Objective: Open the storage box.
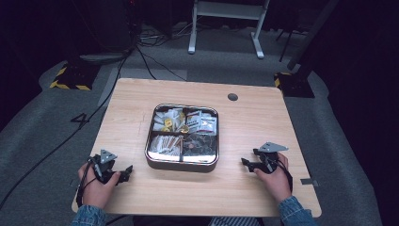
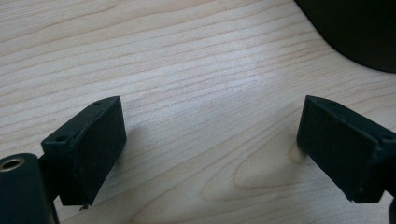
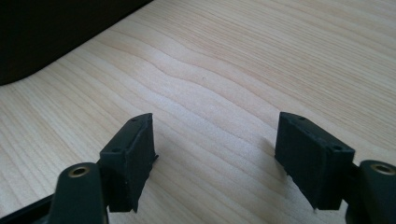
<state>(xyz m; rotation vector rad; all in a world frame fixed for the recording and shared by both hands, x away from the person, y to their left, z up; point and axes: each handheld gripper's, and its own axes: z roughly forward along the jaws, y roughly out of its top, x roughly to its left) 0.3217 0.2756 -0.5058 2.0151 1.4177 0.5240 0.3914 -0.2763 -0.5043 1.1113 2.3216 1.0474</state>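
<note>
Left jaws: the left gripper (image 2: pixel 210 140) stands spread wide, with bare wood grain between its two black pads and nothing held.
Right jaws: the right gripper (image 3: pixel 215 149) is parted too, its pads clear of each other and gripping nothing, only tabletop between them.
Left gripper's place: in the high view the left gripper (image 1: pixel 126 173) lies low on the table near its front left corner, jaws pointing inward toward the tray, a grey three-cornered plate on top.
Right gripper's place: the right gripper (image 1: pixel 245 163) lies near the front right of the table, jaws likewise pointing inward at the tray, a grey plate on top.
Hands: the left hand (image 1: pixel 94 186) and the right hand (image 1: pixel 275 181) each clasp a gripper from behind, with denim sleeves at the bottom edge.
Tray: the metal tray (image 1: pixel 181 165), square with rounded corners and split into compartments, sits at mid-table between the two grippers and apart from both; its dark wall shows at a top corner of each gripper view.
Tray contents: small packets (image 1: pixel 188 121) fill the far compartments; what the near ones hold is too small to tell.
Table: the light wooden table (image 1: pixel 131 108) has a round dark port near its far edge.
Surroundings: grey carpet, trailing cables and yellow-and-black hazard tape beyond the table.
</note>
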